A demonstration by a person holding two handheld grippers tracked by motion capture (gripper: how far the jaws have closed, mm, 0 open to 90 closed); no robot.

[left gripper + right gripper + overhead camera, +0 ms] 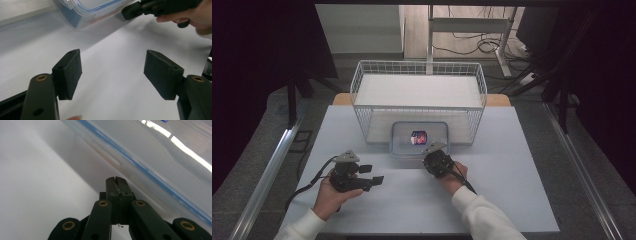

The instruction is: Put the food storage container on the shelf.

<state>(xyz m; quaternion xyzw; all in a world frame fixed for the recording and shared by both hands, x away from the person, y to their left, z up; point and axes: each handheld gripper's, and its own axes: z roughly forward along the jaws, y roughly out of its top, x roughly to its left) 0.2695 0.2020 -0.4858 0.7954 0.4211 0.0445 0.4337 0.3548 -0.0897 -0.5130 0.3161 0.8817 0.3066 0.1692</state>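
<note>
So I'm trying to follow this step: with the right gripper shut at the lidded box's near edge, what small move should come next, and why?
Probably nudge the right gripper forward so its closed tips catch under the rim of the clear box. Its jaws are pressed together with nothing between them, right beside the blue-sealed lid. The left gripper stands open over bare table, free to steady the box.

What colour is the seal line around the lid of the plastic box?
Blue, on the clear plastic box; best seen in the right gripper view.
</note>
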